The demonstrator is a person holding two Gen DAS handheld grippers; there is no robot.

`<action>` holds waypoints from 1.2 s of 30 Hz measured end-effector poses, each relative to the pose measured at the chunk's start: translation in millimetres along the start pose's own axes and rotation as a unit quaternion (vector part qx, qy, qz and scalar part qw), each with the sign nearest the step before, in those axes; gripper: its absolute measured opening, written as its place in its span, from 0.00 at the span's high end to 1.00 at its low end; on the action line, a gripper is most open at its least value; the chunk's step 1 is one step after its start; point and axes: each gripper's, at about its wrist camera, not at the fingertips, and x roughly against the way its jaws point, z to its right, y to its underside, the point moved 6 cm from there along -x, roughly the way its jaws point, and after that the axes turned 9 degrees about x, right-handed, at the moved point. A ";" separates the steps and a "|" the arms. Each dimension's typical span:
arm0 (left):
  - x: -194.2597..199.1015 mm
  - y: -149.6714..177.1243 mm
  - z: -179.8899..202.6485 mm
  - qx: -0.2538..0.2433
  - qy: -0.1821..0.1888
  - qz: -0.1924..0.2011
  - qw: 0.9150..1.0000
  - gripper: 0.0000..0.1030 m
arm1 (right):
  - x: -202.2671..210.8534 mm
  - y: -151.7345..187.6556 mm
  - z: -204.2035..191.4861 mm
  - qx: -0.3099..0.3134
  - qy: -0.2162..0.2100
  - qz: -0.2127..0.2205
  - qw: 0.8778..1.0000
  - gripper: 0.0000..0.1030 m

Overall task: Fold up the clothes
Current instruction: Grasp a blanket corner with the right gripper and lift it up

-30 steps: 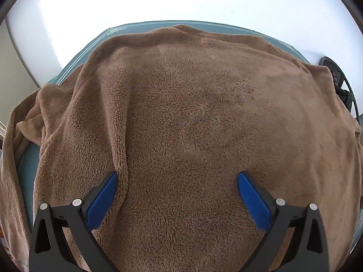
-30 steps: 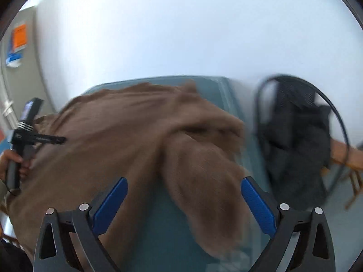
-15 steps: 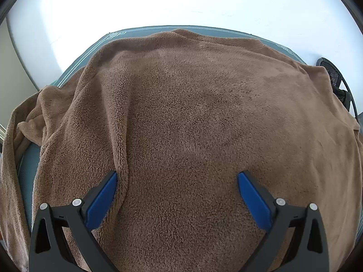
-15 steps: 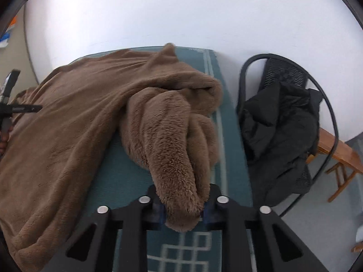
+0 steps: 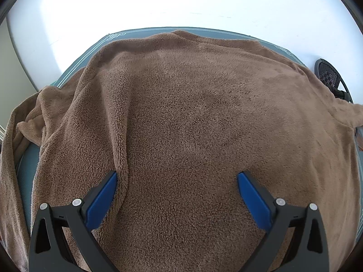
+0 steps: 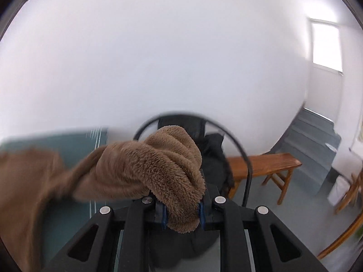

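A brown fleece garment (image 5: 192,124) lies spread over a teal table cover (image 5: 95,45). My left gripper (image 5: 177,188) hovers over its near part with the blue fingers wide apart, open, the left finger (image 5: 102,197) beside a raised fold. In the right wrist view my right gripper (image 6: 182,213) is shut on the end of the garment's sleeve (image 6: 158,170), lifted off the table and stretched away to the left. The sleeve bunches above the closed jaws and hides their tips.
A black round-backed chair (image 6: 226,149) with dark clothing on it stands just behind the lifted sleeve; its edge also shows as the chair (image 5: 329,74) at the right. A wooden bench (image 6: 267,165) and grey steps (image 6: 313,136) lie further right. A white wall runs behind the table.
My right gripper closed on the sleeve end, then lifted it off the table and swung to face the chair and wall. The left gripper stayed still and open.
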 end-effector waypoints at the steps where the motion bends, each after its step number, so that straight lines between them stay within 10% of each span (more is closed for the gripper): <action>1: -0.8 -0.4 0.0 0.000 0.000 0.000 1.000 0.01 | 1.4 -9.4 -0.8 -0.016 -0.003 0.015 1.000 0.80; 12: -0.6 -1.5 -1.2 0.002 0.015 0.003 1.000 0.01 | 38.6 -98.7 -137.8 0.067 -0.148 0.127 0.979 0.80; 19: 1.4 -1.8 -3.2 0.005 0.034 0.005 0.999 0.01 | 53.3 -91.3 -168.0 0.154 -0.140 0.121 0.970 0.80; 29: 5.8 -2.5 -0.4 0.003 0.031 0.003 1.000 0.01 | 31.1 -10.1 -12.0 0.067 0.017 0.011 0.998 0.80; 36: 6.6 -2.4 -0.7 0.004 0.034 0.003 0.999 0.01 | 65.0 -13.8 5.3 0.040 0.027 0.032 0.998 0.80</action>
